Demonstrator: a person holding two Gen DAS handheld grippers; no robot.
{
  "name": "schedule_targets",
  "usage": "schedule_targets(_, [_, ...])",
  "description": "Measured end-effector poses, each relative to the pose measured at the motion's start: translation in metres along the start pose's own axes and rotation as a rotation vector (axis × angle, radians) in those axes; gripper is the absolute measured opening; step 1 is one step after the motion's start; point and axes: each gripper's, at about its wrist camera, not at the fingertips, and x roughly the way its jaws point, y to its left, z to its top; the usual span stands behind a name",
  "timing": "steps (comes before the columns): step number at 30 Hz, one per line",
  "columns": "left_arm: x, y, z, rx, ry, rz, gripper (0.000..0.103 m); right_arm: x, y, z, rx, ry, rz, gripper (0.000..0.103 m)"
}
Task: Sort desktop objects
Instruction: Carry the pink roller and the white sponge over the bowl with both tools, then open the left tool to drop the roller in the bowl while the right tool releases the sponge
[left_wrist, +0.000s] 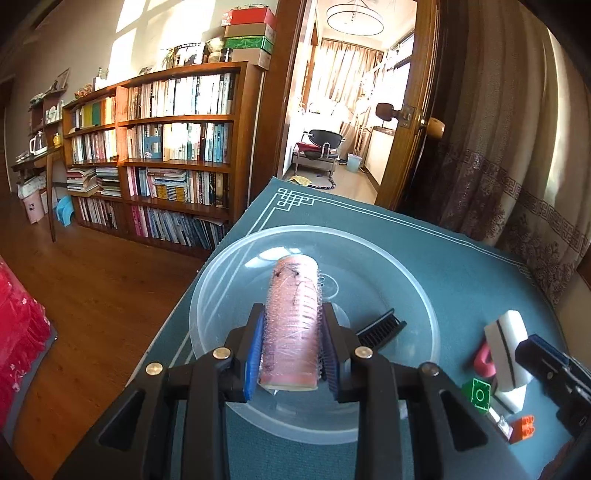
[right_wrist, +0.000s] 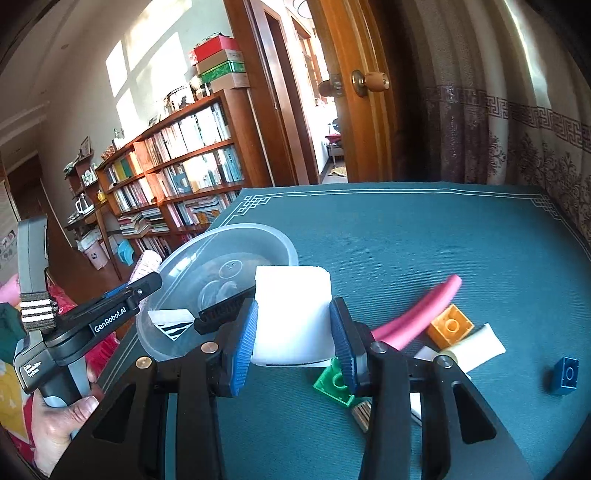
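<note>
The left tongs (left_wrist: 291, 354) are closed on a pink cylindrical hair roller with a bristly mesh surface (left_wrist: 293, 325), its blue pads pressing both sides — the roller is held lengthwise above the clear round plastic bowl (left_wrist: 424, 295), which sits at the near-left part of the table covered in a teal cloth with a white border pattern (left_wrist: 388, 236). A black plastic comb (left_wrist: 380, 326) lies inside the bowl, just right of the roller.

The right tongs (right_wrist: 291, 332) grip a white rectangular foam block (right_wrist: 291, 314) between their blue pads, lifted beside the bowl's right edge. In the right wrist view a hand (right_wrist: 55, 424) holds the handle of the left tool at lower left.

Under and just beyond the right tongs, on the cloth, lie a green square toy brick (right_wrist: 332, 384), a long pink foam tube (right_wrist: 417, 314), an orange toy brick (right_wrist: 450, 325) touching the tube's side, and a white squeeze tube (right_wrist: 476, 345) just beside the orange brick. A dark blue toy brick (right_wrist: 566, 374) stands well apart to the right. A small red-orange brick (left_wrist: 522, 428) shows in the left wrist view near the green one.

Beyond the table stand a wooden bookcase full of books (left_wrist: 177, 147), an open wooden door (left_wrist: 406, 110) and a patterned curtain (left_wrist: 517, 147).
</note>
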Motion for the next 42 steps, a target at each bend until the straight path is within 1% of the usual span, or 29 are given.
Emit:
schedule_targets(5, [0.010,0.004,0.002,-0.006,-0.012,-0.011,0.033,0.023,0.016,0.004,-0.023,0.005,0.016,0.043])
schedule_targets(8, [0.013,0.006,0.000,0.006,-0.017,0.006,0.033,0.037,0.022,0.006,-0.034,0.007,0.016,0.043])
schedule_targets(15, [0.017,0.013,-0.003,-0.005,-0.024,-0.002,0.033,0.069,0.029,0.009,-0.036,0.015,0.001,0.043])
schedule_targets(20, [0.018,0.008,-0.005,0.009,-0.028,-0.002,0.033,0.077,0.042,0.011,-0.082,-0.016,-0.018,0.043])
schedule_targets(23, [0.017,0.006,-0.005,0.023,-0.040,0.011,0.033,0.081,0.046,0.008,-0.105,-0.025,-0.028,0.043])
schedule_targets(27, [0.018,0.004,-0.007,0.029,-0.047,0.012,0.033,0.086,0.046,0.005,-0.108,-0.026,-0.018,0.043])
schedule_targets(28, [0.018,0.004,-0.008,0.032,-0.049,0.014,0.033,0.086,0.045,0.005,-0.108,-0.026,-0.010,0.046])
schedule_targets(32, [0.021,0.000,-0.011,0.045,-0.042,0.013,0.034,0.095,0.042,0.001,-0.096,0.009,0.005,0.047])
schedule_targets(34, [0.021,-0.002,-0.012,0.051,-0.043,0.015,0.036,0.099,0.041,0.000,-0.092,0.022,0.016,0.047])
schedule_targets(35, [0.020,-0.002,-0.013,0.052,-0.045,0.017,0.039,0.099,0.040,-0.001,-0.091,0.022,0.018,0.047])
schedule_targets(36, [0.019,-0.003,-0.013,0.055,-0.049,0.021,0.047,0.099,0.041,-0.001,-0.090,0.020,0.021,0.048])
schedule_targets(37, [0.018,-0.004,-0.013,0.058,-0.055,0.025,0.052,0.099,0.041,-0.001,-0.088,0.016,0.024,0.051])
schedule_targets(38, [0.017,-0.004,-0.013,0.060,-0.064,0.037,0.057,0.098,0.041,-0.001,-0.086,0.011,0.021,0.052])
schedule_targets(39, [0.015,-0.003,-0.013,0.062,-0.070,0.043,0.059,0.097,0.042,-0.001,-0.084,0.008,0.021,0.052])
schedule_targets(42, [0.013,0.000,-0.013,0.051,-0.077,0.035,0.060,0.097,0.042,-0.001,-0.083,0.006,0.023,0.053])
